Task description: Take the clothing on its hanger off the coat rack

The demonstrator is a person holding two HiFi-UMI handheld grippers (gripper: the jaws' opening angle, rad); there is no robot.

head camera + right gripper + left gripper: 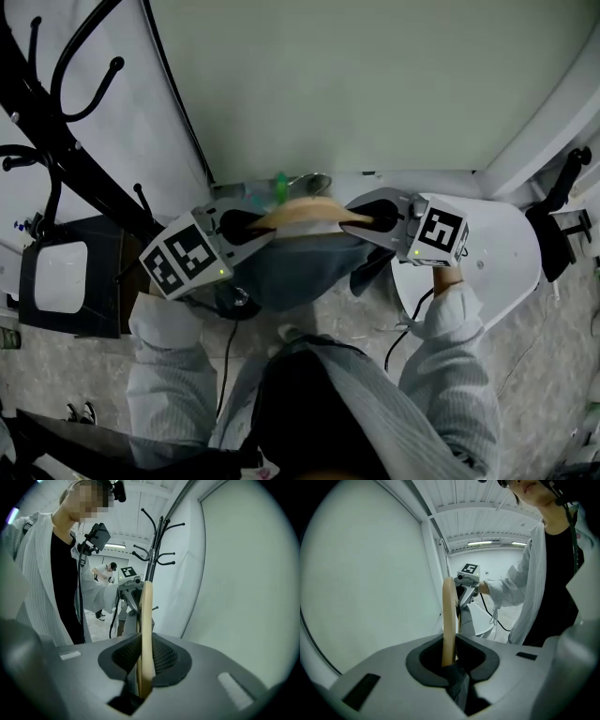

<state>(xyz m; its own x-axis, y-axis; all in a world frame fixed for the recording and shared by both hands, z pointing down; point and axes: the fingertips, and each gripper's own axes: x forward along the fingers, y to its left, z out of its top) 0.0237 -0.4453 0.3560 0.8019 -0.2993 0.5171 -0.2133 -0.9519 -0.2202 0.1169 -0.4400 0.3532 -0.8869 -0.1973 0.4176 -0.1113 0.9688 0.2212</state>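
Note:
A pale wooden hanger is held level between my two grippers, away from the black coat rack at the upper left. A dark grey garment hangs from it. My left gripper is shut on the hanger's left end and my right gripper on its right end. In the left gripper view the hanger runs out from the shut left gripper, with grey cloth beneath. In the right gripper view the hanger sits in the shut right gripper, with the coat rack behind.
A pale wall panel stands close ahead. A dark box with a white screen sits by the rack's foot at the left. A white rounded base and a black fixture lie to the right. Another person stands far off.

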